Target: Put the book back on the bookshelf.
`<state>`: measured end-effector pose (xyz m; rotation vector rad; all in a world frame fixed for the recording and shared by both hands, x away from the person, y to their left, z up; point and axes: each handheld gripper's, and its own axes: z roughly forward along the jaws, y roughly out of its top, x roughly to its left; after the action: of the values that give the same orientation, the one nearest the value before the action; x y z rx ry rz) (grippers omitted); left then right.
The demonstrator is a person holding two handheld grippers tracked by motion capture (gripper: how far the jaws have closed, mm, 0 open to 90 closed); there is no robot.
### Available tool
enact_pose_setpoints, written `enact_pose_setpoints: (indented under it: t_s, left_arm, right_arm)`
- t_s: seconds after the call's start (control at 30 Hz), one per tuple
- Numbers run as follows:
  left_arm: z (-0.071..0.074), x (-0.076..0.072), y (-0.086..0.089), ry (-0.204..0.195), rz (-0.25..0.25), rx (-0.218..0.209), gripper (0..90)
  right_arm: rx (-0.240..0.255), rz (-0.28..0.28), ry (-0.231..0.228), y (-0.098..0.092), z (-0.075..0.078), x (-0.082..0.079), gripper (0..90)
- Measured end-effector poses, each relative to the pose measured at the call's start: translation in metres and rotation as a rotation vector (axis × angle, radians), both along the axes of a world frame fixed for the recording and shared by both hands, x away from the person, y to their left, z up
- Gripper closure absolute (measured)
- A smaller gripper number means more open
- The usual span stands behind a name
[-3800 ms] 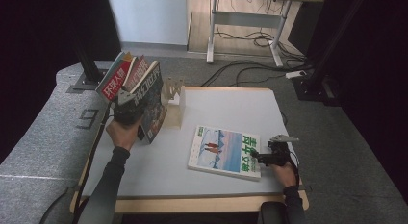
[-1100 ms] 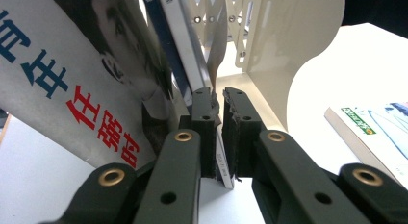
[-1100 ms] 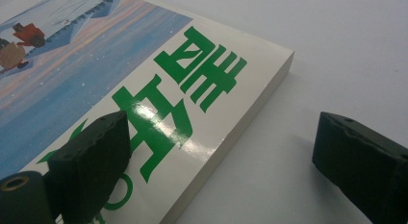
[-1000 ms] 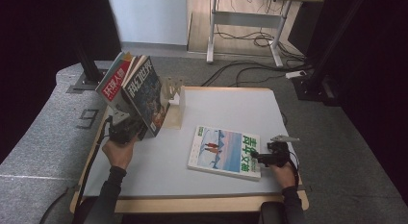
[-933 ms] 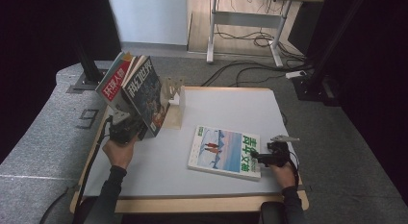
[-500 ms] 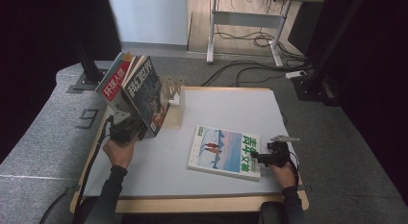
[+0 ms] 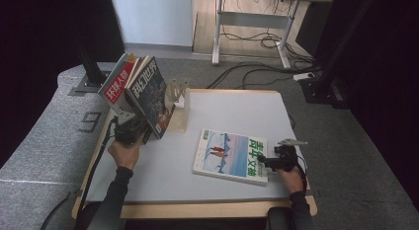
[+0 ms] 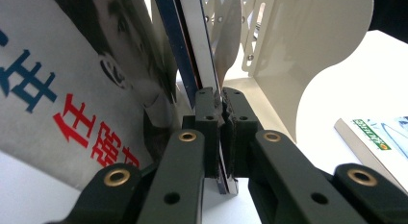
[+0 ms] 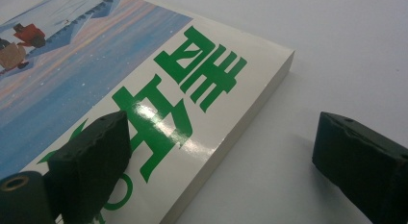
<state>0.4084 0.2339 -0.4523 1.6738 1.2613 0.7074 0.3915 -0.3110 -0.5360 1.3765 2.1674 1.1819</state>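
Magazines with glossy covers are what I have in hand: the dark-covered glossy magazine (image 7: 149, 94) stands tilted at the left rear of the white table (image 7: 237, 109), its lower edge pinched flat between the jaws of my left tool (image 8: 221, 116), which is closed tight on it. It leans beside a second upright glossy magazine with red characters on its cover (image 7: 117, 87), just in front of the cream metal bookend rack with its lattice cut-outs and scalloped edge (image 7: 179, 104). I judge this to be the shelving step, with the held magazine not yet seated in the rack; the next move calls for tipping it upright and sliding it along the rack's smooth plate before I let go, since thin, floppy pages will sag if released at a slant. My right tool (image 9: 221, 152) stands wide, one ridged black pad hovering over the corner of the thick white-edged book with a snowy blue cover and green characters (image 7: 231, 155), which lies flat near the front right, the other pad over bare table beside it. That book is stiff and slick, so gripping its edge will need a squared approach.
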Motion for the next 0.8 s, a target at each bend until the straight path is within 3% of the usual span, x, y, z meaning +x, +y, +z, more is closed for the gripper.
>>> enact_pose_setpoints:
  t_s: [0.4, 0.63, 0.8]
  left_arm:
    - [-0.001, 0.002, -0.001, -0.003, -0.003, 0.001, 82.7]
    - [-0.001, -0.004, -0.004, 0.005, -0.021, 0.028, 71.1]
    - [0.002, -0.012, -0.007, -0.007, -0.049, 0.023, 58.6]
  right_arm:
    - [0.000, 0.000, 0.000, 0.000, 0.000, 0.000, 5.8]
    - [0.000, 0.000, 0.000, 0.000, 0.000, 0.000, 5.8]
    - [-0.001, 0.000, -0.001, 0.000, 0.000, 0.000, 5.8]
